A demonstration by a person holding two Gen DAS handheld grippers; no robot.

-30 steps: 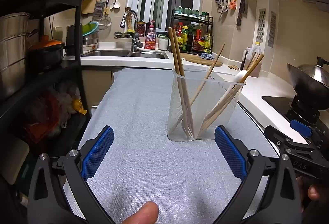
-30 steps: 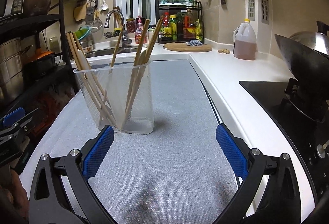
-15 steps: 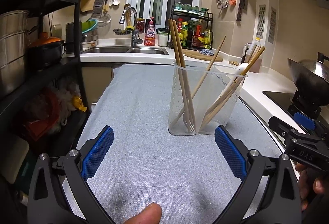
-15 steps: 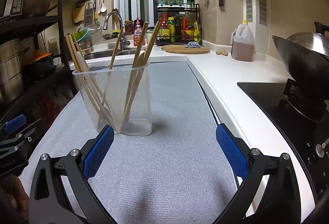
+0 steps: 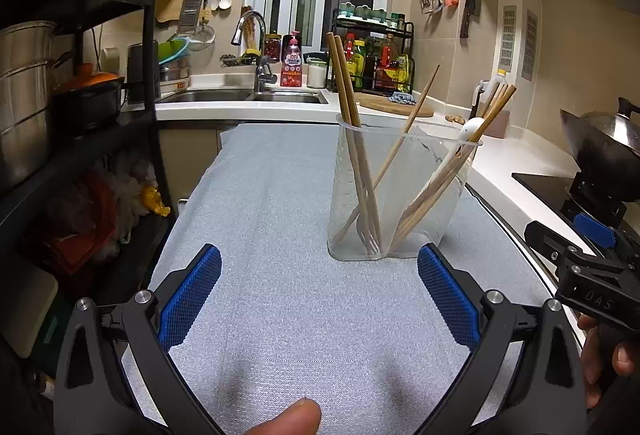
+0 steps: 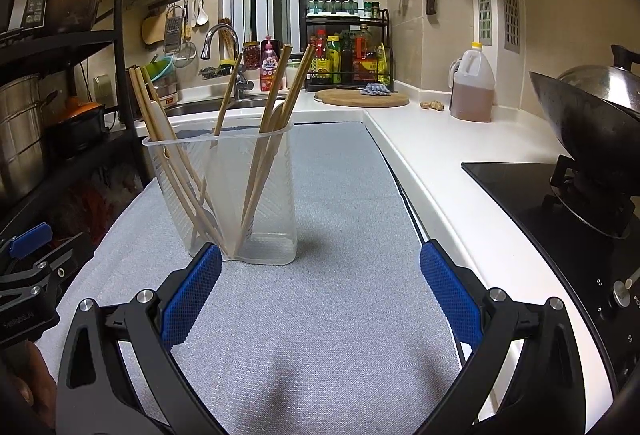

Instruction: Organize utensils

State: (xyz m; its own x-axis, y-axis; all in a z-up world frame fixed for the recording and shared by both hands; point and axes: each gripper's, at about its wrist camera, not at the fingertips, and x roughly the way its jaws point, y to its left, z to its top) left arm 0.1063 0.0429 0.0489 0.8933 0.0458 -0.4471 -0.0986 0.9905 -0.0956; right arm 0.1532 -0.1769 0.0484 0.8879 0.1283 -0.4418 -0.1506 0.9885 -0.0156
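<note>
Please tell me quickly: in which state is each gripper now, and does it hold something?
Left gripper: open, holding nothing, short of the utensil holder.
Right gripper: open, holding nothing, above the grey mat.

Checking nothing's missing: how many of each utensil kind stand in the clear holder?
Chopsticks: 6, though the right-hand cluster overlaps
Fork: 1
White spoon: 1
Total: 8, all in the clear holder

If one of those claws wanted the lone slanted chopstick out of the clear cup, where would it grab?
Probably the bare top end of the lone chopstick, above the clear holder rim, from above. Its lower part sits behind the wall, crossing other utensils.
</note>
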